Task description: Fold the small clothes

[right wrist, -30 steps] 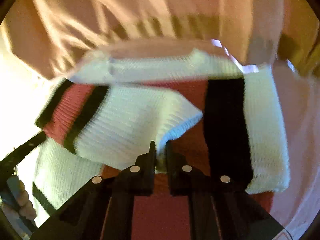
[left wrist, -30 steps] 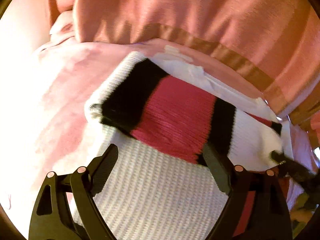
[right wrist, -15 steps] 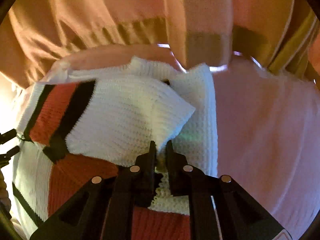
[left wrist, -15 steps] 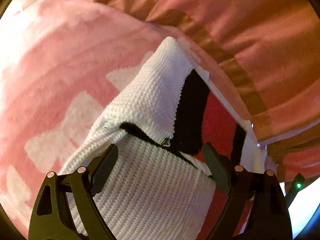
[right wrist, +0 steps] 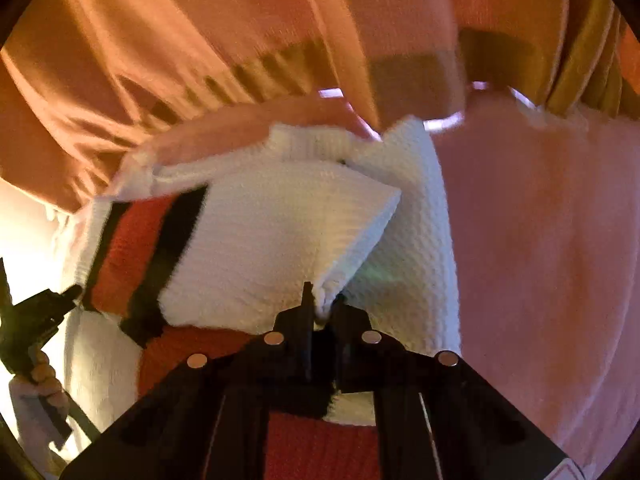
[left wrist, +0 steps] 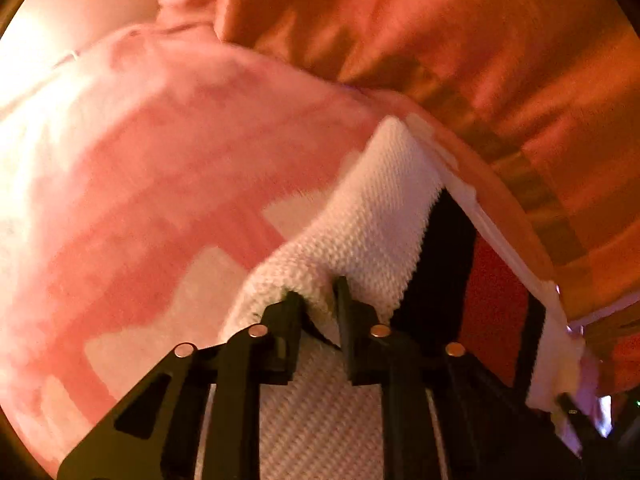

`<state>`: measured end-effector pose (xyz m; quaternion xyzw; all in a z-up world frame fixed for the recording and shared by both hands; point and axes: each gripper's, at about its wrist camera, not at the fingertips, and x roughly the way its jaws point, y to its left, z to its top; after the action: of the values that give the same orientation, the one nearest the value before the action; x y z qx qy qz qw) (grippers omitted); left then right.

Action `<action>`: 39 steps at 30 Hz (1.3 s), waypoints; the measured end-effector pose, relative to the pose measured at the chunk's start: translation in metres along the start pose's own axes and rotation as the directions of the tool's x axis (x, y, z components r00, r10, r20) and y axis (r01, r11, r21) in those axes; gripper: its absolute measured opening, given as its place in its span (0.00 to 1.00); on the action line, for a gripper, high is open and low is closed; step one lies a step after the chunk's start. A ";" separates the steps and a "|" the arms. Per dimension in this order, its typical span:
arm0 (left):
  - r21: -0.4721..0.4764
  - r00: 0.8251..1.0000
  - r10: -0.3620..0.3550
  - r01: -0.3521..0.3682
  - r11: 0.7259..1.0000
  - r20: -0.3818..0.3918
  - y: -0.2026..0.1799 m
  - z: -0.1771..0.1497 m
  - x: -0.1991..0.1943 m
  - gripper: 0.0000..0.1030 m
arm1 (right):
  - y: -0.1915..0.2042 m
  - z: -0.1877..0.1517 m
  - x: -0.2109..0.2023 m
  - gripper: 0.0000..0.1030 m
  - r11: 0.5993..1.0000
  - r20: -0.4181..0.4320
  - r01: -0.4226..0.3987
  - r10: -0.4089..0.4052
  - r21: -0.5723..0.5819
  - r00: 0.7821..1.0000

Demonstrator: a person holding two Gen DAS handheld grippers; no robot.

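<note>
the left claw (left wrist: 318, 304) is pinched narrow on a fold of the knit sweater (left wrist: 372, 220), gripping its white ribbed edge beside a black stripe. the sweater, white with black and red bands, lies on a pink-and-white patterned blanket (left wrist: 168, 184), just below an orange striped cloth (left wrist: 460, 40) that bunches behind it. the right claw (right wrist: 322, 306) is likewise closed on the sweater, holding a white folded corner lifted over the red and black part of the garment.
</note>
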<state>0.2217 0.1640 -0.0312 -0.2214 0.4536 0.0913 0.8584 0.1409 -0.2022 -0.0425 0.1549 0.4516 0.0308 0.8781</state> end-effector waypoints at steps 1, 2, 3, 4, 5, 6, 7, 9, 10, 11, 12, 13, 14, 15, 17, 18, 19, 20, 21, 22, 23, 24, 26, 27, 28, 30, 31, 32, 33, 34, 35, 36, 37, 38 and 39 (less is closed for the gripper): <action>-0.005 1.000 0.006 -0.006 1.000 0.002 0.002 0.002 -0.001 0.13 | 0.008 0.002 -0.010 0.07 1.000 0.028 -0.004 0.004 -0.029 1.000; -0.009 1.000 0.014 -0.014 1.000 0.002 0.005 0.005 -0.001 0.13 | 0.013 0.003 -0.018 0.07 0.998 0.047 -0.006 0.009 -0.057 0.999; -0.007 1.000 0.029 -0.029 1.000 -0.001 0.008 0.007 0.001 0.13 | 0.014 0.003 -0.021 0.07 0.997 0.050 -0.003 0.007 -0.072 0.999; -0.013 0.999 0.044 -0.044 0.999 -0.006 0.011 0.008 0.005 0.13 | 0.011 0.003 -0.021 0.07 0.997 0.039 0.011 -0.008 -0.079 0.999; -0.020 0.999 0.044 -0.045 0.999 -0.016 0.012 0.008 0.009 0.13 | 0.004 -0.001 -0.009 0.07 0.997 -0.006 0.029 -0.029 -0.069 1.000; -0.021 0.999 0.044 -0.044 0.999 -0.021 0.014 0.007 0.011 0.13 | -0.003 -0.004 0.003 0.07 0.998 -0.044 0.038 -0.040 -0.046 0.998; -0.008 0.999 0.051 -0.051 0.999 -0.015 0.012 0.007 0.011 0.13 | -0.014 -0.009 0.017 0.06 0.999 -0.098 0.041 -0.042 -0.008 0.994; 0.024 0.998 0.066 -0.066 0.998 -0.006 0.006 0.005 0.009 0.14 | -0.021 -0.011 0.019 0.06 0.999 -0.103 0.029 -0.027 0.026 0.994; 0.030 0.998 0.070 -0.070 0.997 -0.004 0.005 0.004 0.009 0.14 | -0.018 -0.008 0.014 0.06 0.999 -0.092 0.030 -0.028 0.013 0.995; 0.032 0.997 0.072 -0.072 0.997 -0.005 0.004 0.004 0.009 0.14 | -0.014 -0.005 0.007 0.06 1.000 -0.064 0.026 -0.026 -0.005 0.998; 0.030 0.997 0.070 -0.070 0.997 -0.010 0.006 0.005 0.010 0.14 | -0.011 -0.003 0.003 0.06 0.999 -0.042 0.033 -0.034 -0.027 0.999; 0.029 0.998 0.068 -0.068 0.997 -0.011 0.006 0.004 0.009 0.14 | -0.011 -0.003 0.006 0.07 0.998 -0.056 0.046 -0.048 -0.039 0.997; 0.034 0.998 0.070 -0.069 0.997 -0.012 0.006 0.004 0.010 0.14 | -0.015 -0.006 0.013 0.07 0.998 -0.092 0.055 -0.058 -0.034 0.994; 0.040 0.997 0.070 -0.070 0.997 -0.012 0.006 0.004 0.010 0.15 | -0.019 -0.009 0.019 0.07 0.998 -0.115 0.060 -0.062 -0.021 0.991; 0.046 0.997 0.072 -0.072 0.996 -0.011 0.005 0.003 0.010 0.15 | -0.022 -0.008 0.014 0.07 0.999 -0.106 0.049 -0.048 0.004 0.993; 0.045 0.997 0.071 -0.071 0.996 -0.011 0.006 0.003 0.010 0.15 | -0.018 -0.004 0.006 0.07 0.999 -0.085 0.042 -0.042 -0.006 0.996; 0.043 0.997 0.071 -0.070 0.997 -0.011 0.006 0.003 0.009 0.15 | -0.013 0.000 -0.004 0.07 0.999 -0.045 0.029 -0.030 -0.021 0.999; 0.037 0.998 0.067 -0.067 0.997 -0.012 0.008 0.003 0.009 0.15 | -0.009 0.003 -0.011 0.07 0.999 -0.016 0.027 -0.028 -0.043 0.999; 0.033 0.998 0.067 -0.066 0.997 -0.013 0.009 0.004 0.009 0.15 | -0.008 0.003 -0.012 0.07 0.998 -0.014 0.033 -0.033 -0.054 0.999; 0.030 0.998 0.067 -0.067 0.997 -0.012 0.008 0.003 0.009 0.15 | -0.010 0.003 -0.007 0.08 0.998 -0.032 0.034 -0.036 -0.055 0.999; 0.027 0.998 0.069 -0.069 0.997 -0.010 0.008 0.004 0.009 0.15 | -0.017 0.000 0.006 0.09 0.999 -0.097 0.028 -0.032 -0.043 0.995; 0.023 0.997 0.074 -0.074 0.997 -0.007 0.008 0.003 0.008 0.15 | -0.023 -0.004 0.015 0.10 0.999 -0.137 0.031 -0.035 -0.029 0.990; 0.021 0.997 0.075 -0.075 0.997 -0.004 0.008 0.002 0.007 0.15 | -0.031 -0.006 0.016 0.10 1.000 -0.124 0.013 -0.013 0.004 0.992; 0.017 0.997 0.073 -0.073 0.997 -0.004 0.008 0.002 0.007 0.15 | -0.030 -0.002 0.014 0.10 1.000 -0.128 0.015 -0.016 -0.004 0.992; 0.014 0.997 0.071 -0.070 0.997 -0.006 0.009 0.003 0.006 0.15 | -0.028 0.001 0.010 0.11 1.000 -0.116 0.011 -0.012 -0.010 0.993; -0.001 0.998 0.060 -0.060 0.998 -0.007 0.011 0.004 0.004 0.15 | -0.026 0.005 0.006 0.13 1.000 -0.099 0.012 -0.014 -0.021 0.995; -0.006 0.999 0.053 -0.053 0.999 -0.006 0.011 0.004 0.003 0.15 | -0.026 0.006 0.007 0.15 1.000 -0.102 0.011 -0.014 -0.024 0.995; -0.006 0.999 0.042 -0.042 0.999 -0.009 0.010 0.004 0.001 0.16 | -0.026 0.006 0.010 0.16 0.999 -0.112 0.021 -0.024 -0.027 0.993; 0.000 1.000 0.022 -0.022 1.000 -0.016 0.008 0.004 0.001 0.16 | -0.025 0.005 0.014 0.17 0.999 -0.119 0.026 -0.029 -0.026 0.993; 0.003 1.000 0.005 -0.005 1.000 -0.023 0.007 0.005 0.000 0.19 | -0.026 0.005 0.017 0.18 0.999 -0.125 0.027 -0.030 -0.023 0.992; 0.000 1.000 -0.013 0.013 1.000 -0.026 0.005 0.005 0.000 0.26 | -0.028 0.005 0.018 0.18 1.000 -0.125 0.025 -0.027 -0.013 0.992; -0.013 0.999 -0.047 0.046 0.999 -0.024 0.005 0.006 -0.001 0.28 | -0.025 0.004 0.019 0.19 1.000 -0.122 0.023 -0.024 -0.008 0.992; -0.022 0.999 -0.051 0.051 0.998 -0.019 0.005 0.006 -0.002 0.27 | -0.022 0.005 0.019 0.13 1.000 -0.118 0.021 -0.022 -0.011 0.993; -0.030 0.999 -0.050 0.050 0.998 -0.009 0.006 0.006 -0.003 0.25 | -0.018 0.006 0.015 0.07 1.000 -0.102 0.010 -0.012 -0.018 0.995; -0.039 0.999 -0.039 0.039 0.998 0.006 0.009 0.008 -0.003 0.22 | -0.015 0.007 0.009 0.07 1.000 -0.082 0.004 -0.006 -0.026 0.997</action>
<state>0.2226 0.1758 -0.0271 -0.2467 0.4450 0.0839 0.8568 0.1505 -0.2169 -0.0505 0.1412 0.4875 0.0406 0.8607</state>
